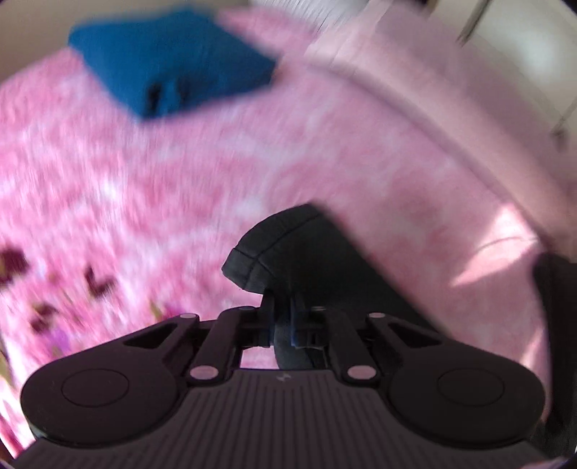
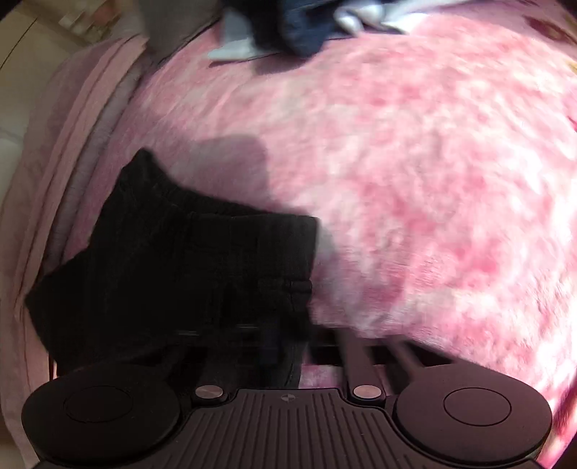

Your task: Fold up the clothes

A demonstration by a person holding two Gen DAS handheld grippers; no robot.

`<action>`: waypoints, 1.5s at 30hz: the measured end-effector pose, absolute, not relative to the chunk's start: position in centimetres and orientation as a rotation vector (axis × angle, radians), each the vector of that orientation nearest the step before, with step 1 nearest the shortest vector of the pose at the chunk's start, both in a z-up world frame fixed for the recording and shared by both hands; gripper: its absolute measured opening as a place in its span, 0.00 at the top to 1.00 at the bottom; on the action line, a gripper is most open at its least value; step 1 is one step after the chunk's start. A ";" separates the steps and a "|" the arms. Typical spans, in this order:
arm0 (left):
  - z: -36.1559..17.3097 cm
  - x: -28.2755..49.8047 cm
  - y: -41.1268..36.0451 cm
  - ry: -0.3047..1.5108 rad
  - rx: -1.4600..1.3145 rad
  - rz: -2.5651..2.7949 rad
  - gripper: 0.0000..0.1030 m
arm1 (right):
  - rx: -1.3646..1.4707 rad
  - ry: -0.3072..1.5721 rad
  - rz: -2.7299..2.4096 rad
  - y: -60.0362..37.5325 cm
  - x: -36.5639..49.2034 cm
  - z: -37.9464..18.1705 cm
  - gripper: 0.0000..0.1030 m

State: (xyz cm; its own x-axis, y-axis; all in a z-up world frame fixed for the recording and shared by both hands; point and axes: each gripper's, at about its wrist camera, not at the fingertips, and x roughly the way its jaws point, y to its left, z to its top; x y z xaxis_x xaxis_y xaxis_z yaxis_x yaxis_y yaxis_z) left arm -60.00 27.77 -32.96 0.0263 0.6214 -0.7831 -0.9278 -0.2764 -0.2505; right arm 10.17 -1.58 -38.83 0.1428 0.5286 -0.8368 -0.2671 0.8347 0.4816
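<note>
A black garment [image 1: 288,245] lies on a fuzzy pink blanket [image 1: 144,180]. In the left wrist view one rounded, stitched corner of it is lifted, and my left gripper [image 1: 283,317] is shut on the fabric just below that corner. The right wrist view shows the same black garment [image 2: 180,259] spread to the lower left, one hemmed edge facing right. My right gripper [image 2: 285,342] is shut on its near edge, and the dark cloth mostly hides the fingers. Both views are blurred.
A folded blue cloth [image 1: 173,61] sits at the far side of the blanket. A pile of dark denim and pale clothes [image 2: 303,29] lies at the top of the right wrist view. A smooth pink sheet [image 2: 72,126] marks the bed's edge.
</note>
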 end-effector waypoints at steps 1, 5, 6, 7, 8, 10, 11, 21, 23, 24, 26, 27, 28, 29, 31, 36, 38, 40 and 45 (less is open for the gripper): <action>-32.4 -60.3 26.7 0.420 -0.963 1.582 0.93 | 0.209 1.285 0.603 -1.6 10.0 -37.9 0.97; -35.3 -62.0 23.9 0.559 -1.060 1.609 0.90 | 0.172 1.254 0.658 -3.6 9.8 -36.4 0.97; -36.2 -62.2 23.6 0.571 -1.095 1.621 0.89 | 0.139 1.255 0.655 -3.9 9.7 -36.6 0.97; -37.0 -62.4 23.3 0.582 -1.130 1.634 0.88 | 0.120 1.285 0.638 -4.0 9.8 -37.4 0.96; -37.0 -62.4 23.2 0.568 -1.140 1.643 0.88 | 0.104 1.321 0.617 -4.0 10.0 -38.2 0.96; -36.8 -62.5 23.4 0.538 -1.160 1.636 0.77 | 0.184 1.340 0.601 -4.3 10.2 -38.5 0.86; -36.7 -62.5 23.5 0.524 -1.170 1.631 0.75 | 0.207 1.342 0.601 -4.3 10.3 -38.4 0.81; -34.9 -61.9 22.9 0.572 -1.066 1.611 0.93 | 0.065 1.233 0.612 -2.9 9.1 -36.2 0.98; -34.9 -62.2 22.2 0.603 -1.068 1.592 0.92 | 0.076 1.223 0.610 -4.0 9.2 -35.1 0.98; -35.4 -61.9 22.0 0.649 -1.059 1.593 0.91 | 0.082 1.217 0.608 -4.6 9.3 -34.6 0.98; -36.6 -61.2 21.9 0.750 -1.034 1.597 0.86 | 0.063 1.246 0.582 -5.0 9.5 -35.6 0.98; -36.7 -60.8 22.1 0.780 -1.023 1.603 0.86 | 0.078 1.284 0.560 -5.0 9.7 -36.5 0.98; -36.6 -60.5 22.4 0.804 -1.013 1.610 0.86 | 0.070 1.303 0.543 -5.0 9.8 -36.9 0.95; -36.2 -60.2 22.5 0.830 -0.999 1.604 0.84 | 0.057 1.318 0.527 -4.9 9.8 -37.2 0.90; -35.0 -59.7 22.2 0.870 -0.969 1.577 0.82 | -0.054 1.294 0.518 -4.4 9.6 -36.2 0.43; -31.3 -57.2 21.1 0.862 -0.913 1.481 0.83 | -0.266 1.124 0.470 -4.4 9.0 -32.3 0.39; -30.6 -55.0 22.2 0.789 -0.921 1.422 0.83 | -0.222 1.108 0.488 -3.4 9.8 -31.7 0.39; -30.8 -51.9 24.2 0.729 -0.930 1.340 0.82 | -0.157 1.116 0.513 -2.1 10.9 -31.6 0.39; -33.2 -42.5 30.8 0.641 -0.940 1.169 0.81 | -0.096 1.162 0.631 5.1 12.9 -34.0 0.39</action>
